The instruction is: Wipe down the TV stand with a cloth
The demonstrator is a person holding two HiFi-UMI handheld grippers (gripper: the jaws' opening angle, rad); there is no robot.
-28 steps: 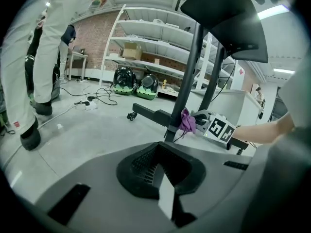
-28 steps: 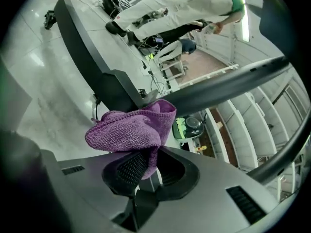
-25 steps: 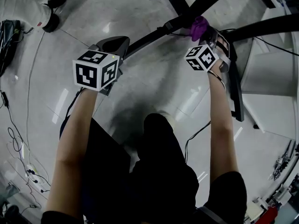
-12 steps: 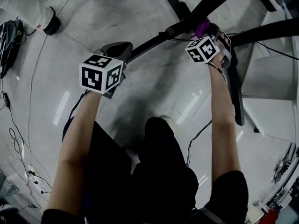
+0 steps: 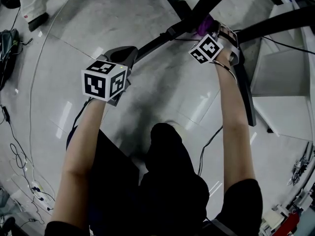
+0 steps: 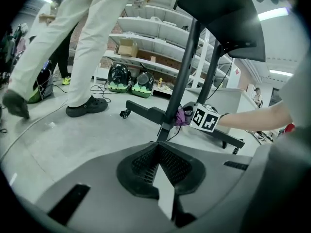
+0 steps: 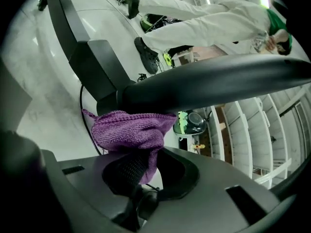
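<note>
step: wiping in hand; cloth pressed on the TV stand where the upright meets the base bar
right gripper: jaws clamped on the purple cloth, touching the stand
left gripper: jaws closed, nothing between; held off the stand, beside its near base bar
next move: likely slide the cloth along the bar or up the upright, keeping pressure so the cloth doesn't slip out
around: person in pale trousers walking beyond the stand; shelves behind the stand
in the way: cable on the floor by the stand's base; may snag
</note>
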